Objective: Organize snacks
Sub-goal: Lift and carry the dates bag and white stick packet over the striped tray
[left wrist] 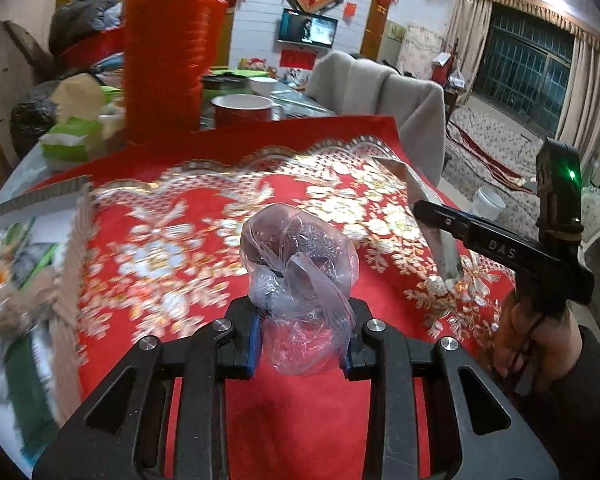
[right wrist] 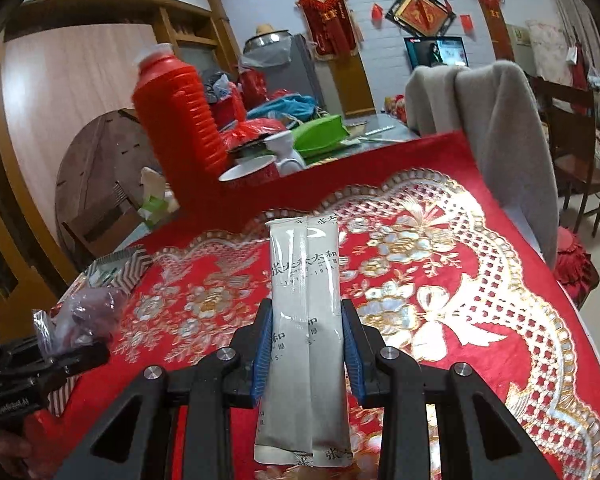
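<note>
Above the red cloth [right wrist: 480, 240], both grippers closed on snacks: left gripper [left wrist: 300, 340] pinches clear bag [left wrist: 300, 264], right gripper [right wrist: 306, 344] clamps grey sachets [right wrist: 304, 300] — prob. carrying to box [left wrist: 28, 280].

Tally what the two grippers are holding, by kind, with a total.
Clear plastic-wrapped snack, in left gripper: 1
Grey stick packets, side by side in right gripper: 2
Total: 3
</note>
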